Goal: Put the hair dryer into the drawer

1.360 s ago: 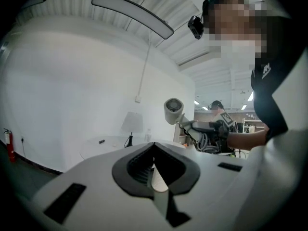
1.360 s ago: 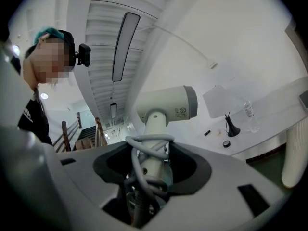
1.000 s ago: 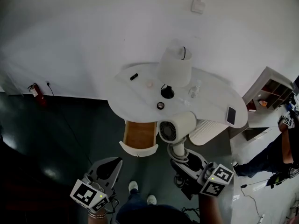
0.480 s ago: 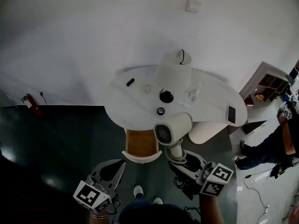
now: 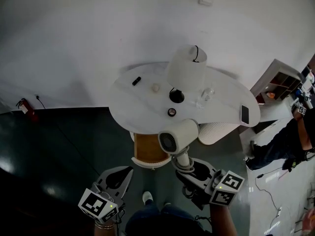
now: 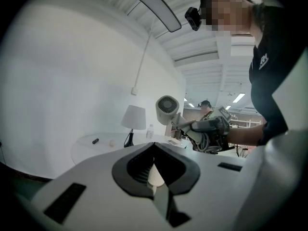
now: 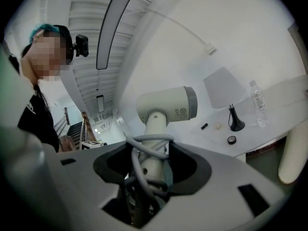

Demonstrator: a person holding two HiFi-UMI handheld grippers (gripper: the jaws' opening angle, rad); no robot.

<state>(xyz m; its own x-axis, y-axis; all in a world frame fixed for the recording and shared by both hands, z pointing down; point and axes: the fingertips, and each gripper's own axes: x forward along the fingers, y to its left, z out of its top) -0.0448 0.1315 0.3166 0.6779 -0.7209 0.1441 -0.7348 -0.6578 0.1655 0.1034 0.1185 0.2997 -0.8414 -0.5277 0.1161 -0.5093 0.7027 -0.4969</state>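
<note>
Head view: we see the hair dryer [image 5: 179,134] over the open drawer's [image 5: 146,150] right edge, its grille [image 5: 167,142] toward us and its barrel slanting away.

Left gripper view: the left gripper [image 6: 154,146] looks closed and empty.

Right gripper view: the right gripper [image 7: 153,150] clamps the cord-wound handle [image 7: 154,124]. We judge the dryer rigid, smooth and top-heavy, best held there.

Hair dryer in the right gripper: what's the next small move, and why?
Probably ease it across and down into the open drawer. The right gripper grips the hair dryer by its handle, and its head seems to hang by the drawer's right edge, not yet inside.
</note>
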